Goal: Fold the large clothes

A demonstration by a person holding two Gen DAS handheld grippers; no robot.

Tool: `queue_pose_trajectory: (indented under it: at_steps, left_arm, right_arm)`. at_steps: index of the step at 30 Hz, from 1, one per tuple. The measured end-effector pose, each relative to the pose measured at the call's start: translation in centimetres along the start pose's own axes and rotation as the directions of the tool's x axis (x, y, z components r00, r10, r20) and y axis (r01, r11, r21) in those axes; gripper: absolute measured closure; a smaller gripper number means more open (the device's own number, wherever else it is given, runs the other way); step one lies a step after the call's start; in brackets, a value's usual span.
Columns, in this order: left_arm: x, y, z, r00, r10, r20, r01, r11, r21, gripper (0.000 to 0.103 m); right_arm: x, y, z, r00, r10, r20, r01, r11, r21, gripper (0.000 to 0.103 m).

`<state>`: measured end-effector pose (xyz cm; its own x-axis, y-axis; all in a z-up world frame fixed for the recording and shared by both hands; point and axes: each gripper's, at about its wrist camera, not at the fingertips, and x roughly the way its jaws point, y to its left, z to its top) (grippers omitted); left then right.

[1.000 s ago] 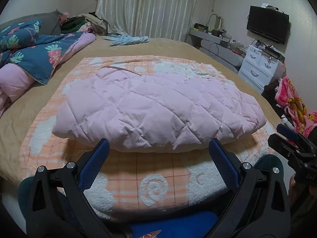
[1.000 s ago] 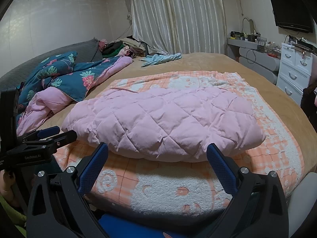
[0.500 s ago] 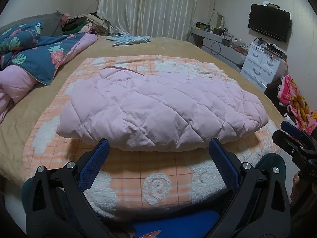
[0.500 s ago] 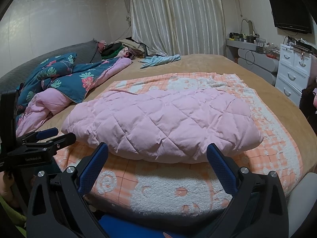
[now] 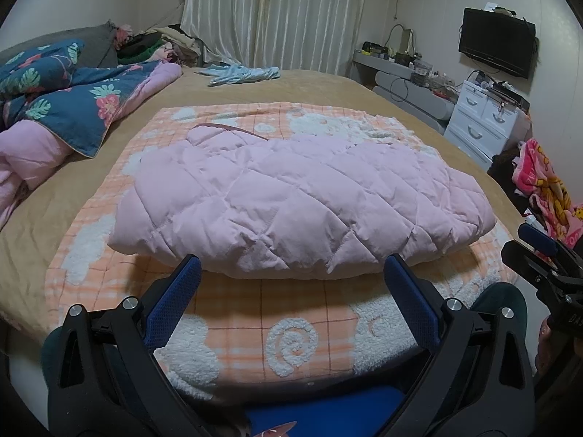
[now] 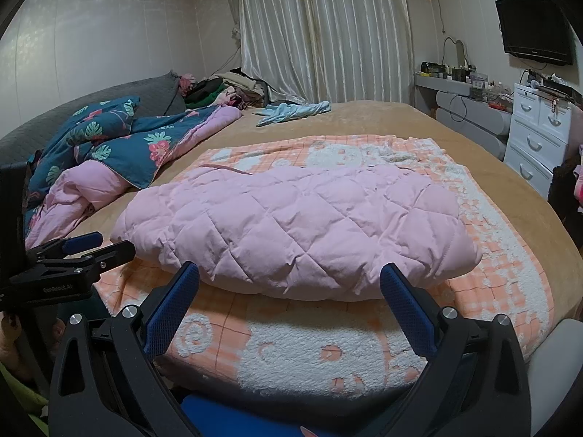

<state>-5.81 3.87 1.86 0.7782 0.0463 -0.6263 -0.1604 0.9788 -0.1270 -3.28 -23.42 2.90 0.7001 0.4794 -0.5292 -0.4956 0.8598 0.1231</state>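
Left wrist: empty tongs (image 5: 291, 269) before seemingly folded pink quilted garment (image 5: 298, 200).

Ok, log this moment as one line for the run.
stage: pink quilted jacket folded on orange blanket | left gripper: open, empty | right gripper: open, empty | contact: none

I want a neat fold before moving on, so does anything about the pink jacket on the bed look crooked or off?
Mostly tidy. The pink jacket lies as one folded bundle on the orange blanket, but a flap with dark trim pokes out at its far left corner, so that edge looks uneven. Both tools are open and clear of it.
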Motion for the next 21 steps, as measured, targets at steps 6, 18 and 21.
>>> queue_pose_trajectory:
  at_steps: [6,18,21]
  left_arm:
    - [0.02,-0.01,0.03,1.0,0.002,0.0,-0.002,1.0,0.001,0.009]
    - [-0.07,0.04,0.17,1.0,0.007,-0.001,-0.007,1.0,0.003,0.009]
    - [-0.02,0.11,0.13,1.0,0.005,-0.002,-0.005,1.0,0.002,0.009]
  right_arm:
    - [-0.01,-0.03,-0.01,1.0,0.001,0.0,-0.001,1.0,-0.001,0.004]
    - [0.0,-0.05,0.03,1.0,0.0,0.0,0.0,1.0,-0.004,0.004]
    - [-0.01,0.06,0.02,1.0,-0.001,0.0,0.001,1.0,-0.003,0.004]
